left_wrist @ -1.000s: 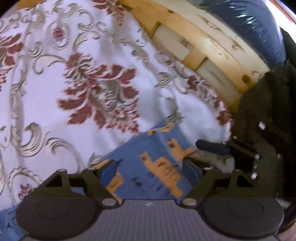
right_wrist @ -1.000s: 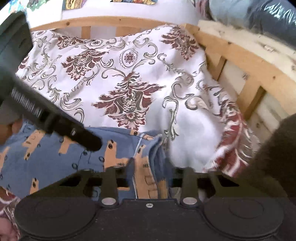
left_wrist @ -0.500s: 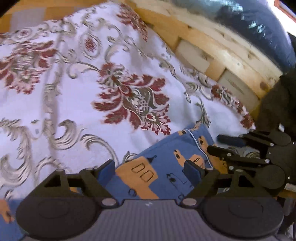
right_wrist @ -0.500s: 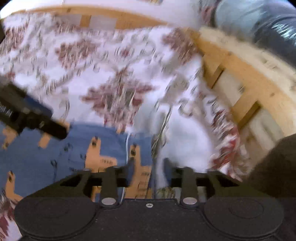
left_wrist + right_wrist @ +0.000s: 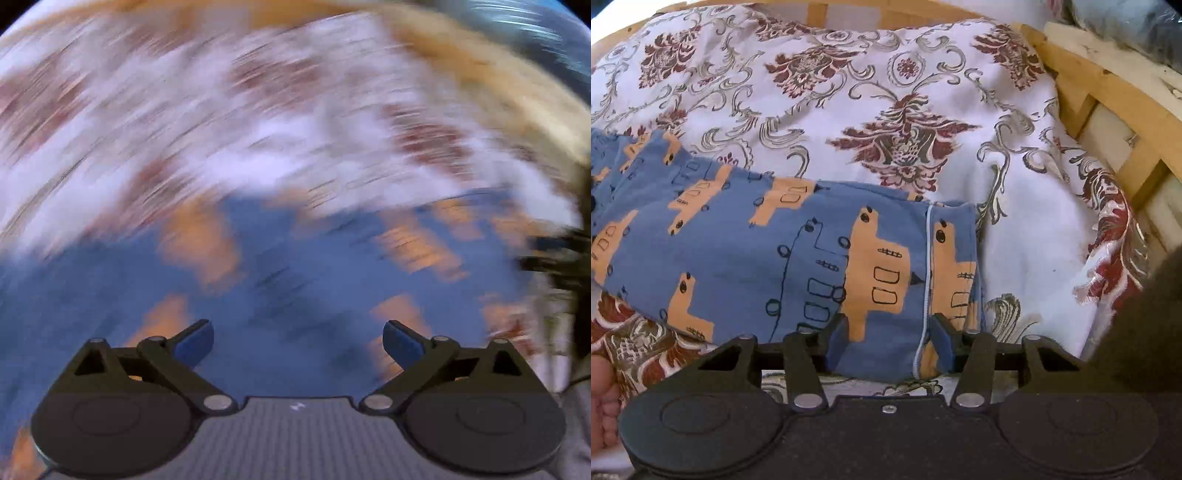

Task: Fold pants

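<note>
- On the bed, spread over a white bedcover [image 5: 1027, 236] with dark red floral and grey scroll print: blue pants [image 5: 746, 258] patterned with orange vehicle shapes and black outline drawings.
- Lying flat across the left and middle of the right wrist view, one end with a pale stitched seam reaching down to the right gripper [image 5: 890, 338].
- Fingers of that gripper partly drawn in, blue pads either side of the pants' near end with cloth bunched between them (looks pinched, though contact on both pads not fully clear).
- Wooden bed frame [image 5: 1108, 107] curving along the bedcover's right edge.
- Bare toes [image 5: 605, 402] at the lower left corner of the right wrist view.
- Left wrist view heavily motion-blurred: blue and orange of the pants [image 5: 288, 280] filling the lower half, bedcover [image 5: 221, 129] as a smear above.
- Left gripper [image 5: 297, 343] spread wide above the pants, nothing between its blue pads.
- No readable writing, brand or label anywhere.
</note>
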`<act>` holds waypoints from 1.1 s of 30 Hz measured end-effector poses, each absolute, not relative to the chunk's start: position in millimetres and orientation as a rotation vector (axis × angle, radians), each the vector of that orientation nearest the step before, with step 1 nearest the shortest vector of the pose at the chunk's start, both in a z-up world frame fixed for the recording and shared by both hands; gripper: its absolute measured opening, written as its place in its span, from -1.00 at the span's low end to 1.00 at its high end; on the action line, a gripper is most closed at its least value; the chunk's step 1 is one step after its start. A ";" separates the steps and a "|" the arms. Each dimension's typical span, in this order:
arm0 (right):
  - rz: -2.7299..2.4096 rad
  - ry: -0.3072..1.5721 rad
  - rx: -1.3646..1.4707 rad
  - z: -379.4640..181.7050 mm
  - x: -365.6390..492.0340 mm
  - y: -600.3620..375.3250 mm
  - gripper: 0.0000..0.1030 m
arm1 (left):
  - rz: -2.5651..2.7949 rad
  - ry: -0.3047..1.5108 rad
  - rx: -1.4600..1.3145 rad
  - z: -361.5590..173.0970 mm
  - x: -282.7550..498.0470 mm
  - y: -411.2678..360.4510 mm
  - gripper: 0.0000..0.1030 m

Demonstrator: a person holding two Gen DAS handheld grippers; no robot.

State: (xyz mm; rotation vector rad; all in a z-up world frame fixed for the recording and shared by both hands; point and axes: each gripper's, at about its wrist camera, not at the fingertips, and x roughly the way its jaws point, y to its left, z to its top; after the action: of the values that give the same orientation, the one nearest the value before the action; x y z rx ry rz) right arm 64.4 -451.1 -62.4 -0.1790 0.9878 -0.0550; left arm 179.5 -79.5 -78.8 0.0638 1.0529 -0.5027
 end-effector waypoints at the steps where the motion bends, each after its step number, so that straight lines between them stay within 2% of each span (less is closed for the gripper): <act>1: -0.058 0.993 -0.185 -62.4 64.5 -449.0 0.02 | -0.438 1.093 0.029 -82.8 181.9 -62.9 0.91; 6: -0.057 1.028 -0.283 -64.0 69.0 -436.6 0.10 | -0.314 1.197 -0.133 -75.6 196.9 -5.4 0.86; 9: -0.095 1.053 -0.324 -55.8 67.7 -429.7 0.28 | -0.289 1.265 -0.153 -67.4 203.2 13.6 0.86; 10: -0.103 1.043 -0.336 -52.4 67.9 -424.6 0.49 | -0.287 1.292 -0.164 -65.0 203.4 17.5 0.96; 11: -0.109 1.015 -0.350 -45.7 67.8 -417.0 0.79 | -0.281 1.324 -0.170 -60.7 203.9 24.0 0.99; 13: -0.087 0.951 -0.344 -32.9 71.6 -401.4 0.98 | -0.285 1.334 -0.184 -53.9 201.9 37.3 0.99; 18: 0.135 0.862 -0.222 -22.1 114.6 -353.2 0.98 | -0.376 1.287 -0.139 -28.5 206.0 47.7 0.99; 24: 0.336 0.794 -0.131 -39.8 185.2 -285.7 0.97 | -0.486 1.026 0.094 -10.8 249.1 11.9 0.99; 30: 0.431 0.813 -0.100 -58.8 236.0 -252.0 0.68 | -0.635 0.923 0.262 -35.7 295.3 -20.6 0.99; 33: 0.474 0.830 -0.117 -64.2 243.6 -242.5 0.39 | -0.751 0.939 0.296 -47.2 305.3 -27.2 0.98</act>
State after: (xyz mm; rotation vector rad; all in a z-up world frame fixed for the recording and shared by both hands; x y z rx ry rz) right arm 243.6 -242.5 -64.2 -0.1171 0.8296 0.4735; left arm 305.3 -27.2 -47.2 0.2963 0.9387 -0.7507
